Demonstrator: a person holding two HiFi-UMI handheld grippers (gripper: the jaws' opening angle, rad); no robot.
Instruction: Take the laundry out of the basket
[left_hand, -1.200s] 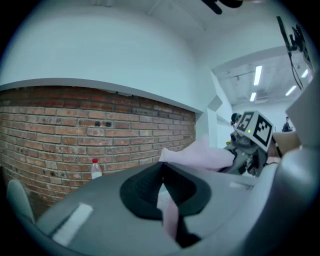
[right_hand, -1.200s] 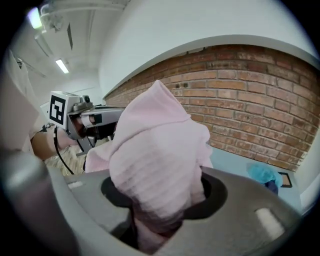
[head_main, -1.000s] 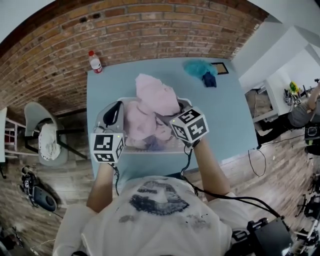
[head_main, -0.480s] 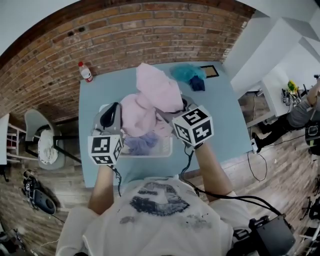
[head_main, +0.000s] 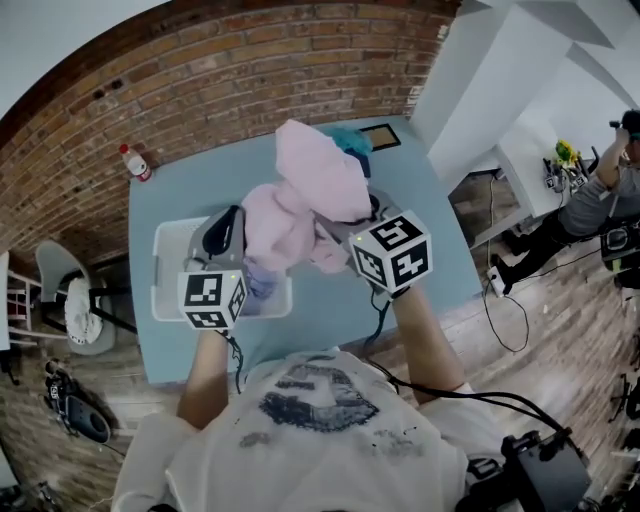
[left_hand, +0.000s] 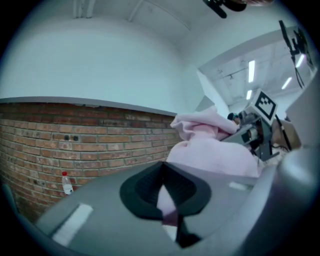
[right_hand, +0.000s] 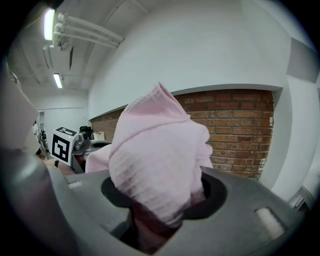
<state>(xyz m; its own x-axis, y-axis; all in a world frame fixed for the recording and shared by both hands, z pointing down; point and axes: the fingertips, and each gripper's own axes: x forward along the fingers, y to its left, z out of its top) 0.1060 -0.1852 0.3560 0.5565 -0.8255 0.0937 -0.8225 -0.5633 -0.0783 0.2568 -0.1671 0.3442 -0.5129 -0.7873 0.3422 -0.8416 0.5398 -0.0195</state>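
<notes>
Pink laundry (head_main: 308, 192) hangs bunched between both claws, at the centre of the head view, above the blue table (head_main: 335, 305) and just right of the white basket (head_main: 165, 262). The left gripper (left_hand: 169, 212) has its jaws nearly together, pinching a thin fold of it; the right gripper (right_hand: 159, 217) is clamped on a thick wad. Bare tabletop lies open below and to the right, as far as the table's right edge. A purplish piece (head_main: 262, 282) stays in the basket's right end. Behind the pink bundle sits a teal cloth (head_main: 352, 140), and a bottle (head_main: 135, 162) stands at upper left by the brick wall (head_main: 200, 80). A second ago the bundle hung over the basket; now it is off to its right.
</notes>
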